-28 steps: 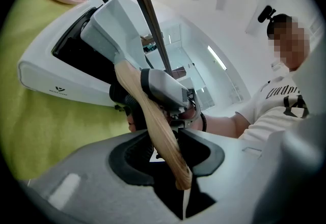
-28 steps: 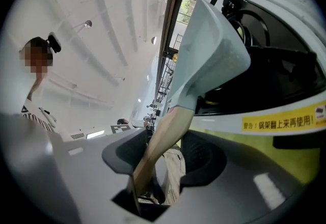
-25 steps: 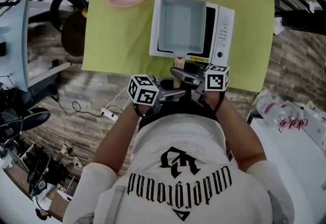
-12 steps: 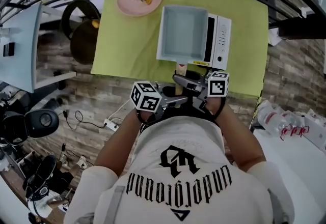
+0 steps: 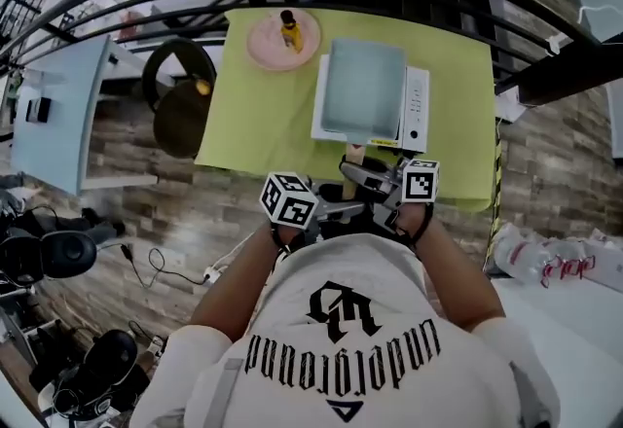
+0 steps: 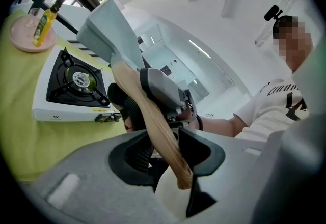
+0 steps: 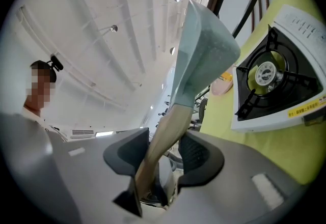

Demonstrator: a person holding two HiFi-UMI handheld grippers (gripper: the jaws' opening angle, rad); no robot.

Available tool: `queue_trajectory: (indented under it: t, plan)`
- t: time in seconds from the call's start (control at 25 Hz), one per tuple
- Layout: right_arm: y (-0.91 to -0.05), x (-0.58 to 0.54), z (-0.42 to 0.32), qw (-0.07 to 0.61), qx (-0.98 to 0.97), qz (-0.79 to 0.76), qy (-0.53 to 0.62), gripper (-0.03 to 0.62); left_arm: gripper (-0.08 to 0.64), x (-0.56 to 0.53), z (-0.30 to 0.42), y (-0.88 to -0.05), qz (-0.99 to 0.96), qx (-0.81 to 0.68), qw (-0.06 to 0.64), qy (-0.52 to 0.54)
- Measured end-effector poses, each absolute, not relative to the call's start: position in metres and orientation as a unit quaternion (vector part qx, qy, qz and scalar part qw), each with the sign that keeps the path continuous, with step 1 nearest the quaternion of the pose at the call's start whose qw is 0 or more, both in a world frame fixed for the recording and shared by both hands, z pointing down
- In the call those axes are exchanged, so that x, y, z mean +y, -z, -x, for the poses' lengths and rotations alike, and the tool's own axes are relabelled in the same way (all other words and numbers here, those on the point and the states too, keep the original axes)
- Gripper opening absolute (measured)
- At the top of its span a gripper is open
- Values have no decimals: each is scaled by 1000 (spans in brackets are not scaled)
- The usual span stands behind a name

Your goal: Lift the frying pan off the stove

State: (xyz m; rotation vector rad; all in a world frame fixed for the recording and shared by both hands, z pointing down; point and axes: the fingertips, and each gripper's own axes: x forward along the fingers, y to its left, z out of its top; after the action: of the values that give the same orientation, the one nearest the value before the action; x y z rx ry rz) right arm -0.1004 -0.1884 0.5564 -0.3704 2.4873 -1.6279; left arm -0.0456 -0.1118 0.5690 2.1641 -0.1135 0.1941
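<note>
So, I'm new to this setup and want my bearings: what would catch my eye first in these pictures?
The square grey-blue frying pan, held in the air above the white stove, whose burner sits bare. Both the left gripper and the right gripper clamp its wooden handle at the near side; the right one's jaws have just been closing on it. Beyond, to the left, a yellow bottle stands on a pink plate.

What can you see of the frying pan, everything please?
The frying pan is rectangular, pale grey-blue, with a straight wooden handle. It hangs in the air above the stove, clear of its bare burner. The left gripper and right gripper clamp the handle, the right's jaws having just tightened; nothing else touches it.
</note>
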Motion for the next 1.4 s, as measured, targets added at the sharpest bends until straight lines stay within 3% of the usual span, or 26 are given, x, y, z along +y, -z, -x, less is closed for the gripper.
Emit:
queue_trajectory:
  t: [0.28,1.4]
  plan:
    - [-531,-163,92,100,834,127,527,184,172,-85,40,-549,-892,-26,444,-87]
    - [-512,-31,-19,86,837,112,529,184,173,46,-71,-527,-893,-41,439,-91]
